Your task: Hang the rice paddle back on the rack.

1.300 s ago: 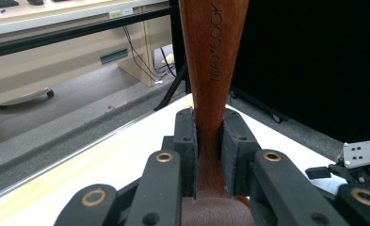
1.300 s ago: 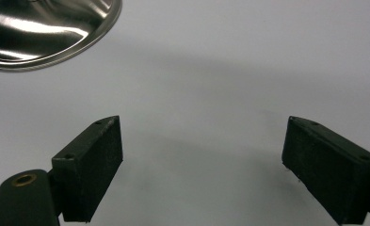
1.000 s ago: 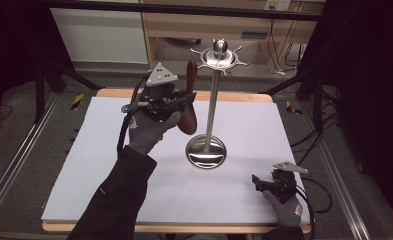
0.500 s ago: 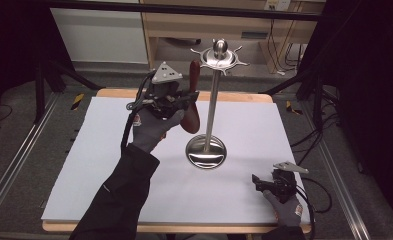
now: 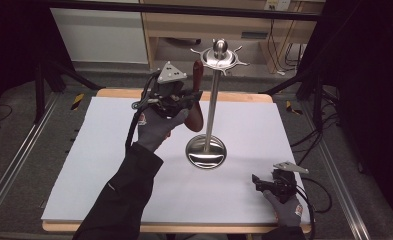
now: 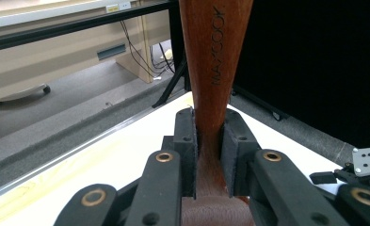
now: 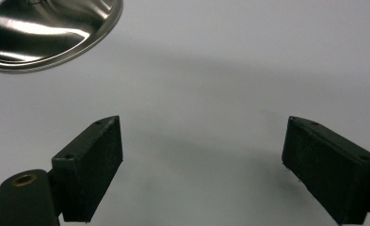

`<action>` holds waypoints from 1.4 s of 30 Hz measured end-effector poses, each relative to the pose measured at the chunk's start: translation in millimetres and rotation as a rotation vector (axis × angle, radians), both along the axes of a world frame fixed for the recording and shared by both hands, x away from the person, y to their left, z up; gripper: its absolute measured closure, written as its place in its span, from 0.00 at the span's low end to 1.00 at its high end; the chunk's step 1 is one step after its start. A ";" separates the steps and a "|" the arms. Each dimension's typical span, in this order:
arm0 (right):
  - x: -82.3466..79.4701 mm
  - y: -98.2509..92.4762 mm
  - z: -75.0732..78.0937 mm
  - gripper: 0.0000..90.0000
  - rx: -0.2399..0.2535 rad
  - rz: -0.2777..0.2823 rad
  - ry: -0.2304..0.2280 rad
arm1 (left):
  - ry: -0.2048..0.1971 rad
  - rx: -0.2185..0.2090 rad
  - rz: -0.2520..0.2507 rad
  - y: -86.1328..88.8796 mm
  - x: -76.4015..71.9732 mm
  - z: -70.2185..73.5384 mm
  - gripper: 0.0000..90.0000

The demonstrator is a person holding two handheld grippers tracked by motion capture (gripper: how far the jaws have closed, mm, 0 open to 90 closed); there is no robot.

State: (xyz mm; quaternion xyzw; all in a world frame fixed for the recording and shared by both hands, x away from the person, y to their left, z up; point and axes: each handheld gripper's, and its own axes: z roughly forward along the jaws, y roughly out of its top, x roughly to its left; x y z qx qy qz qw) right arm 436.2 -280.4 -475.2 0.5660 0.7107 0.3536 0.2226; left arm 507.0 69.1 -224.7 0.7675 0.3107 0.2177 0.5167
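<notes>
Holding a reddish-brown wooden utensil point(image 5: 196, 102) upright above the far left part of the table point(image 5: 84, 165), in the left tongs point(image 5: 180, 95), raised in a gloved left hand point(image 5: 156, 125). Pinching the narrow neck of the handle between both black jaws, seen close in the left gripper view point(image 6: 210, 141), with the wide end rising out of frame and stamped letters reading "MAXCOOK" running along the wood. Broader part of the utensil hanging below the jaws, its dark rounded end just left of the pole. Top of the handle reaching near the crown of the metal stand point(image 5: 213, 95), slightly to its left and apart from the hooks ringing the ball top.

Standing at the table's middle: a tall chrome stand, thin pole on a round dished base point(image 5: 206, 151), base edge also gleaming at the upper left of the right gripper view point(image 7: 46, 33).

Resting low at the near right corner of the white table: right tongs point(image 5: 264, 184), held in a gloved right hand point(image 5: 286, 205), jaws spread wide with bare white surface between them and nothing gripped, well apart from the base.
</notes>
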 end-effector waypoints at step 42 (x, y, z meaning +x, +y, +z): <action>-0.1 -0.4 0.1 0.14 -0.012 -0.002 -0.005 | -0.118 -0.060 0.034 37.9 -33.3 -30.7 0.45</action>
